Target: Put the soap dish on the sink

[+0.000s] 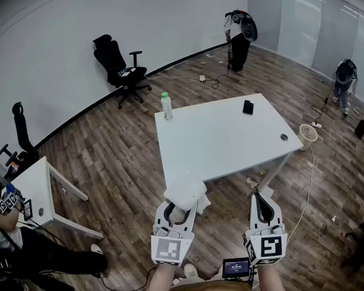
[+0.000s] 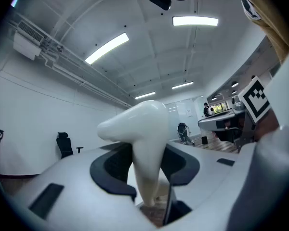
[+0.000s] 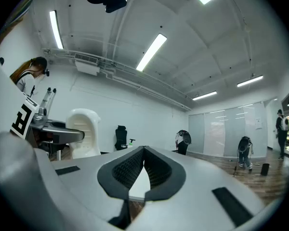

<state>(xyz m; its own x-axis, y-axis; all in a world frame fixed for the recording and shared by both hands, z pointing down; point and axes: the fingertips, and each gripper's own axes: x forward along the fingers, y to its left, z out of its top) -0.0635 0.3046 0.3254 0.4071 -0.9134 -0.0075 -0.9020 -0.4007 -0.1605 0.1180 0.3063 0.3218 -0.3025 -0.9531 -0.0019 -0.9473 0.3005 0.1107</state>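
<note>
One step done, one left. Pick is done: dish (image 1: 185,190) is off any surface, in the L gripper (image 1: 181,210), on the near side of the table (image 1: 230,138), just short of its near-left corner. No sink in any view, so carry + place are both left. I'd call it roughly half way, prob less.

L gripper: jaws clamped on the dish's lower edge, pads on both faces. Grip looks narrow, and most of the dish sits above the jaws.

R gripper (image 1: 260,206): jaws together, nothing between them, level, also near side of the table, beside the L one.

Dish pose: stands on edge, long axis approx upright. The broad rounded end is up and the thin edge is down in the jaws. Ribbed hollow side faces the R gripper, per the R gripper view. Top flares to the left in the L gripper view.

On the table: bottle (image 1: 166,105) at the far-left corner, phone (image 1: 248,107) near the far edge. Beyond the table: chair (image 1: 118,65) off far-left by the wall, person (image 1: 238,32) further back.
</note>
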